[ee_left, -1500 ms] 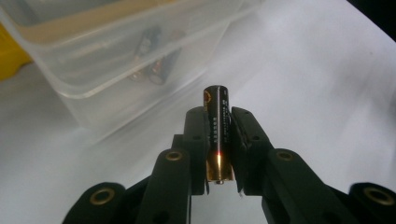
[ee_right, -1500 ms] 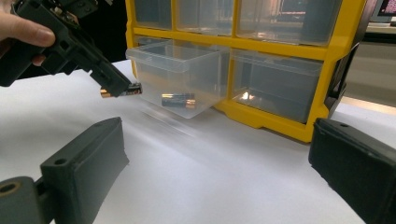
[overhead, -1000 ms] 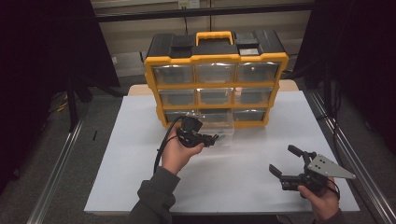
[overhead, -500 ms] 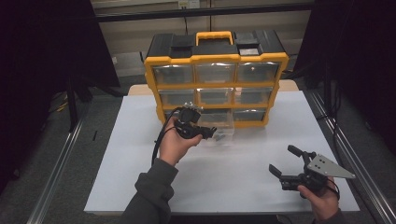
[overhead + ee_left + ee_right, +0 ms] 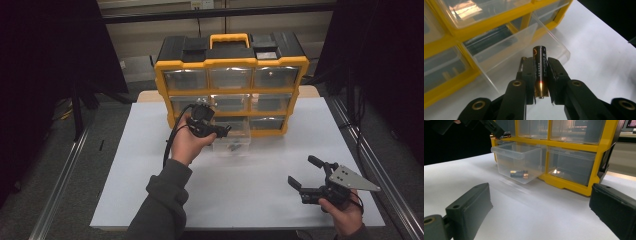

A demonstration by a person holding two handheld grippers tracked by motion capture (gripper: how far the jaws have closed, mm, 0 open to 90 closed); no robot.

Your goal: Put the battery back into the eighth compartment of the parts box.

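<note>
Left gripper [image 5: 541,82] pinches a battery [image 5: 539,72] across its middle, both ends sticking out past the jaws, gold end toward the camera. It hangs just above the pulled-out clear drawer [image 5: 524,47] in the bottom row of the yellow organizer [image 5: 231,80].

Handling, my read: small, light, rigid, smooth metal skin, so it can slip or pivot between the pads. The mid-body grip looks right; end grips would let it swing.

Another battery [image 5: 519,174] already lies in that drawer. The drawer walls are thin plastic and the rim sits close to the jaws, so it is easy to clip. The drawer row above overhangs the back of the opening.

Right gripper [image 5: 312,180] is spread, holds nothing and sits low near the table [image 5: 150,200] edge, well clear.
</note>
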